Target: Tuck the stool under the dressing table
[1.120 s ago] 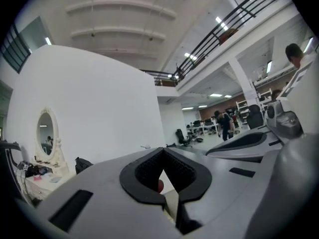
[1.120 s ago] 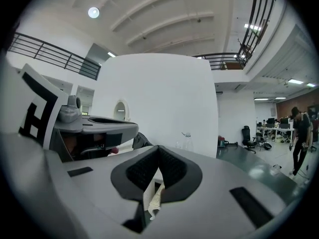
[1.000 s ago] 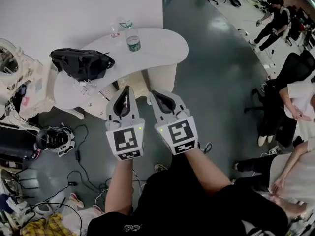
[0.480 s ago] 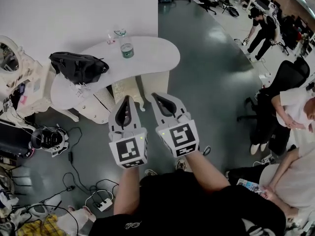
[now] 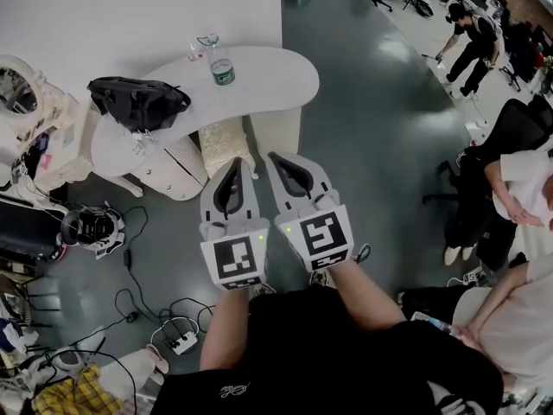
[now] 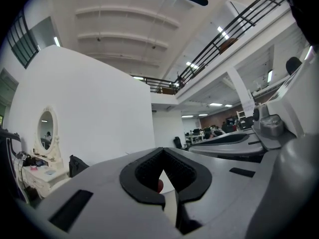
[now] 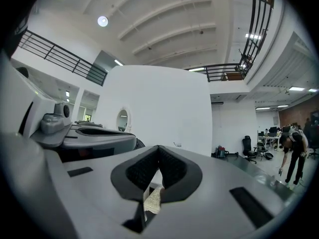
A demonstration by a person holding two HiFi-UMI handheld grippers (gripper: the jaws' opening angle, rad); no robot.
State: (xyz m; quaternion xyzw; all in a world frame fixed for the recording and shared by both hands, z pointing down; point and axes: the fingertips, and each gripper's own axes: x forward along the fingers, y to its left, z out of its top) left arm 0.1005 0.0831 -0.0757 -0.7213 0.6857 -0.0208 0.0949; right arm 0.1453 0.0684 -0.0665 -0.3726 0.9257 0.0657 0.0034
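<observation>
A white partition wall (image 5: pixel 138 7) fills the upper left of the head view. The floor (image 5: pixel 380 128) is glossy dark grey and reflects overhead light. A black office chair (image 5: pixel 518 119) stands at the right edge. Cables (image 5: pixel 130 305) lie at lower left. In the left gripper view, a railed mezzanine (image 6: pixel 239 23) crosses the upper right. In the right gripper view, a round ceiling lamp (image 7: pixel 102 21) is lit at upper left.

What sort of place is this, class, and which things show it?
Probably an open-plan office or lab: a black office chair, a power strip with cables on the floor, and a railed mezzanine overhead.
</observation>
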